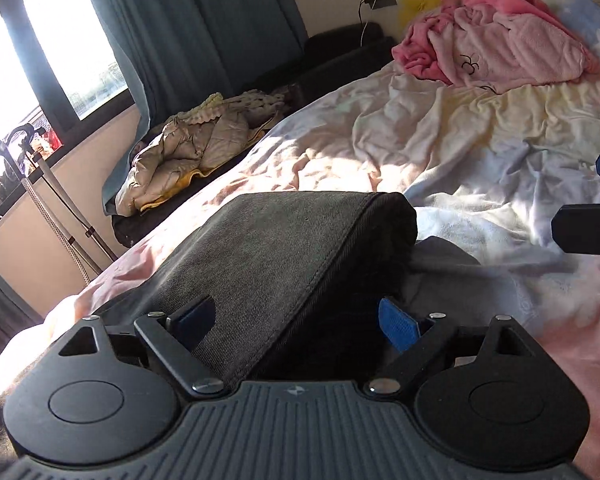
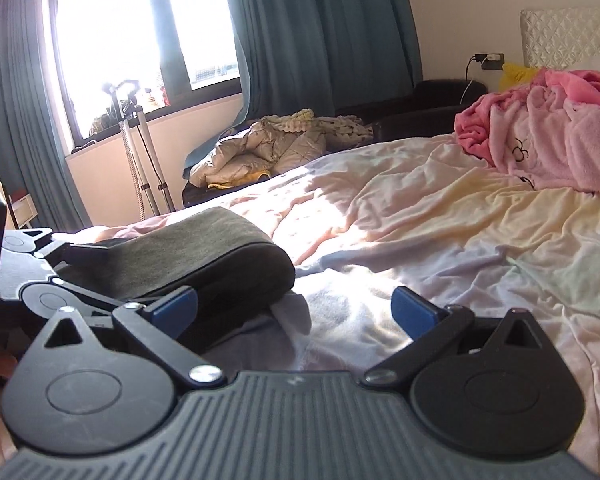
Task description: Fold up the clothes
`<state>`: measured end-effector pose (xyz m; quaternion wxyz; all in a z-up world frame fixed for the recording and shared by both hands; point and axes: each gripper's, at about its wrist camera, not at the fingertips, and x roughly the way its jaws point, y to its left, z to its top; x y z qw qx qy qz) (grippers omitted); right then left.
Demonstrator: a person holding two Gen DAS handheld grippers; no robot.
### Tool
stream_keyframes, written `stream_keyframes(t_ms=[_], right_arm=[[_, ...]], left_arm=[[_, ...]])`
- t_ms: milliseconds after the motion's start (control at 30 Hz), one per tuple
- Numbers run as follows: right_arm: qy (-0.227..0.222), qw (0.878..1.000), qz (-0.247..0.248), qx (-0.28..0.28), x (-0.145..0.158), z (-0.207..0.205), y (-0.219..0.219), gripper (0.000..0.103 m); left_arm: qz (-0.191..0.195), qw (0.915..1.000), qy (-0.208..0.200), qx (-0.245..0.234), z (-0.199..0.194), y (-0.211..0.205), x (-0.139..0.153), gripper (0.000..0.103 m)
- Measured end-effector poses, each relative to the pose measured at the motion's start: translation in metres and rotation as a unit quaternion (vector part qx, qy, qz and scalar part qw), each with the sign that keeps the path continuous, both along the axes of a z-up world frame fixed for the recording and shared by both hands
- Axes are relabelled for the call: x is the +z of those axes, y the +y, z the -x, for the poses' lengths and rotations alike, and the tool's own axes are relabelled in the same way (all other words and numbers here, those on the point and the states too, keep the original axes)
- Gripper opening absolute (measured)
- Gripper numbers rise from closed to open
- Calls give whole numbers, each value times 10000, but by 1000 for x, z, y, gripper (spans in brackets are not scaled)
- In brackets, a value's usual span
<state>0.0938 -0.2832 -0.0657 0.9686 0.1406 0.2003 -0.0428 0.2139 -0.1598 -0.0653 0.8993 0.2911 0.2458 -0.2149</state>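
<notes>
A folded dark grey garment [image 1: 284,264] lies on the near part of the bed [image 1: 440,148], on a rumpled pastel sheet, its rounded fold at the far end and its long axis running from near to far, angled a little to the right in the left wrist view. The left gripper [image 1: 296,320] straddles the garment's near end with its jaws spread wide; the cloth rises between the blue pads [image 1: 398,324], but whether they press it cannot be told. The right gripper [image 2: 294,308] sits just right of the garment, its jaws wide apart with nothing between them but sheet; its left pad [image 2: 176,304] is at the garment's near right side. No container shows, and no readable writing beyond a small black drawn motif on the pink fleece pile [image 2: 548,140] at the far right of the bed. A beige quilted jacket [image 2: 260,152] lies past the bed's far left edge, under teal curtains [image 2: 320,40] beside the bright window [image 2: 140,32].
</notes>
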Motion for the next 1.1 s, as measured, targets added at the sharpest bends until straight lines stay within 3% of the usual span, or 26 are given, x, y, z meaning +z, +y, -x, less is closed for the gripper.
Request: stream_keyframes(t_ms=[100,233,300,333,400,433,467,667,800,900,1000,1100], right_arm=[[30,9990,-414,-156,-4,-2,-18,103],[225,9977,-617,-193,-14,-9,-23,103],[288,9972,-670,-169,-18,-12,-23,103],[293,9971,-677,-159,-19,-13,-23,103],[294,9972,-681,-140,-20,-14,-21,103],[293,9971,-688,-132,-21,-15,-21,103],[301,9971,-693,-125,-22,-16,-20,103],[455,9961,-749,-85,-31,-18,-19,103],[341,9951,-923,26,-32,-15,-17,103],[276,9951,-942,149,-30,-14,-12,103],[267,9950,-898,333,-31,-13,-3,103],[198,9930,-977,629,-33,-10,7,103]], left_arm=[[-180,9995,-228,108,-16,-21,-11,91],[80,9967,-312,746,-49,-35,-18,86],[-1,9957,-304,876,-61,-41,-23,76],[-50,9952,-305,930,-67,-44,-26,65],[-107,9953,-289,920,-72,-49,-27,40],[-97,9953,-284,921,-75,-51,-27,17],[-47,9945,-352,988,-75,-53,-24,7],[895,9806,-759,1569,-65,-20,25,5],[1718,9582,-706,2178,-55,46,59,5],[2132,9385,-604,2648,-45,104,69,5],[2785,9009,-247,3320,-34,177,68,5],[3219,8731,-8,3661,-19,231,52,5]])
